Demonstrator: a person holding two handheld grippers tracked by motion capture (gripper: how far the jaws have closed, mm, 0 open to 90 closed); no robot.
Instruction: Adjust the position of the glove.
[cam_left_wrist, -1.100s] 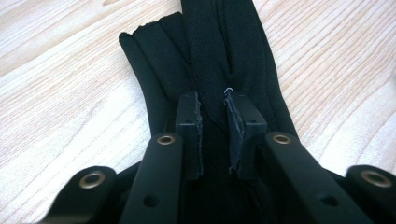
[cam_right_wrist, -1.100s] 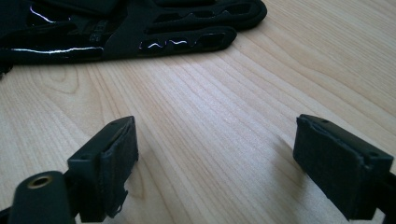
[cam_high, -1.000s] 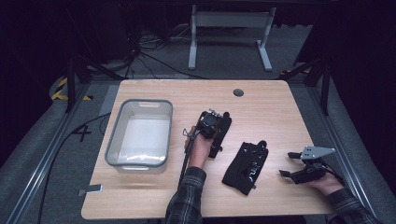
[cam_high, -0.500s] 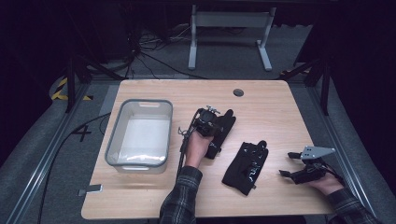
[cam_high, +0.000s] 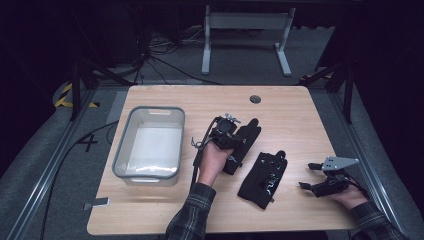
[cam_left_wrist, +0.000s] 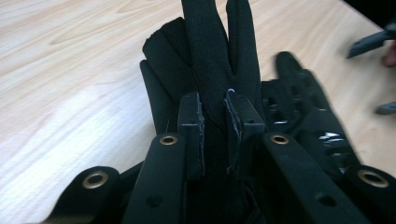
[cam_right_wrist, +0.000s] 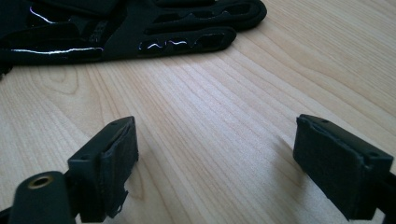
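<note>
desk (cam_high: 165, 210): light wood; carries everything below.
bin (cam_high: 126, 139): clear, grey-rimmed, on the left half of the desk; nothing visible in it. Likely drop spot, my guess.
second glove (cam_high: 263, 176): black with cut-outs and glossy trim, flat on the desk between the two hands, apart from both tools. Fingers point away from the person, tilted a bit right.
held glove (cam_high: 243, 140): black fabric, mid-desk, just right of the bin and well clear of it. Long axis runs cuff-to-fingertips, fingers aimed away from the person and slightly right, roughly parallel to its mate.
held glove, handling: judged light, limp, non-fragile, not slippery. It will drape and fold once lifted, so expect the fingers to hang. Best grip is a bunched ridge at palm or cuff, not a single fingertip.
left tongs (cam_left_wrist: 215, 135): clamped on a raised fold of the held glove; fabric sits pinched between the pads, fingers fanning out beyond.
right tongs (cam_right_wrist: 233, 168): spread wide, holding nothing, low over bare desk at the right, near the second glove's edge.
</note>
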